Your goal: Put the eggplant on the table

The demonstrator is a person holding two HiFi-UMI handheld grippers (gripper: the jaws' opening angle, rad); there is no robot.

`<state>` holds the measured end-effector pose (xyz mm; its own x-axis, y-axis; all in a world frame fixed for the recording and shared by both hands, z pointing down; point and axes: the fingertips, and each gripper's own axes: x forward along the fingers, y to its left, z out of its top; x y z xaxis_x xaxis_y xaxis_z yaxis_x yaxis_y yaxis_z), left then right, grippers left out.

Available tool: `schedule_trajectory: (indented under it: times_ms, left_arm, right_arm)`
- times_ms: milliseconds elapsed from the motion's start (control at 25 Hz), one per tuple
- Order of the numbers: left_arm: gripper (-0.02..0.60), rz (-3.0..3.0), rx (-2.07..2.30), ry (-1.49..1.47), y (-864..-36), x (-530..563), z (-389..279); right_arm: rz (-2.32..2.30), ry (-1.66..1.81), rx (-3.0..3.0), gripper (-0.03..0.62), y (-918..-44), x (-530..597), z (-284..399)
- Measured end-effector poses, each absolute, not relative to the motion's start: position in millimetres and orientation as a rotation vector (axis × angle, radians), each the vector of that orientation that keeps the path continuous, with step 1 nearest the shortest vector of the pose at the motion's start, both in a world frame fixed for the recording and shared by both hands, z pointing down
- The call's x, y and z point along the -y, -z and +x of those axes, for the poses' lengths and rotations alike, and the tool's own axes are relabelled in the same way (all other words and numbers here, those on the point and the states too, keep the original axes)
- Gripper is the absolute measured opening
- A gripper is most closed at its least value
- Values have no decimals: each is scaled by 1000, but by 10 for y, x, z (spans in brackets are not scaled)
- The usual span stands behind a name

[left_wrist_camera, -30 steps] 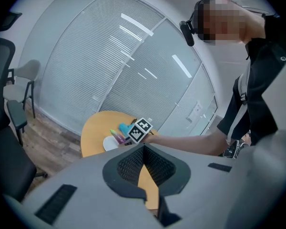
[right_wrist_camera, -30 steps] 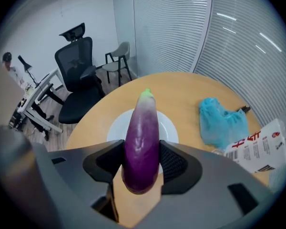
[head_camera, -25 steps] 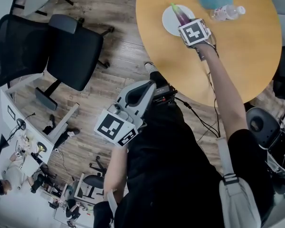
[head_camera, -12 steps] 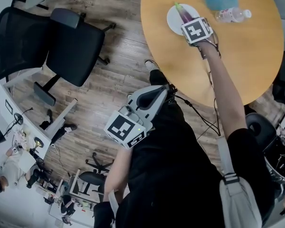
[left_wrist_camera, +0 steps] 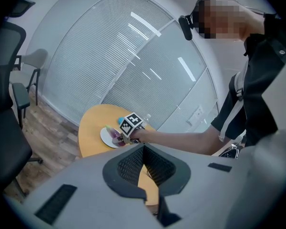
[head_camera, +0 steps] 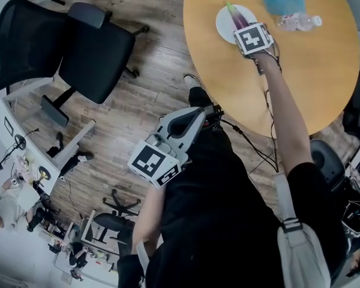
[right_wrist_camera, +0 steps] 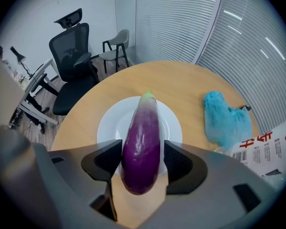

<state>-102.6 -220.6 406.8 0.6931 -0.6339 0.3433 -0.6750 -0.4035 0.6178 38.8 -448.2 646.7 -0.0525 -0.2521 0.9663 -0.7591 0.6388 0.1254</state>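
**Left of scene.** A black office chair (head_camera: 78,59) stands on the wood floor and plays no part here.

**Left gripper** (head_camera: 198,114). It is held low by the person's hip, off the near-left edge of the round table (head_camera: 312,71) and well apart from the work. Its jaws meet at the tips with nothing between them.

**Task item.** The eggplant (right_wrist_camera: 142,147) lies on the white plate (right_wrist_camera: 109,123), at the far-left part of the table. Its long axis runs near to far. The green stem end points away and the rounded purple end reaches past the plate's near rim.

**Right gripper** (right_wrist_camera: 143,149). This is plainly the nearer hand. It points steeply down over the eggplant's rounded end and straddles it across its thickness, so the long axis runs along the slot between the jaws. The jaws are opening. The left pad sits against the skin or just beside it. A thin sliver of plate shows beside the right pad, so I judge there is no grip.

**Judgement.** The eggplant is not yet on the table. Bare wood lies just beside the plate, on its near side.

**Right of scene.** A blue cloth (right_wrist_camera: 224,118) and a plastic bottle (head_camera: 297,21) lie near the plate, apart from it.
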Motion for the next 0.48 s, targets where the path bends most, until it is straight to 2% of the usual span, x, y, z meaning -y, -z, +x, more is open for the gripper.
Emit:
schedule_trajectory:
  times_ms: [280,480]
  left_arm:
    - [11,2118,1046,-72,-4087,2226,-1118]
    - [11,2127,1040,-74,-4063,2202,-1068]
  right_arm:
    - [886,-484,1639,304,-6442,4528,365]
    - [906,-471,1677,308,-6341,4549,335]
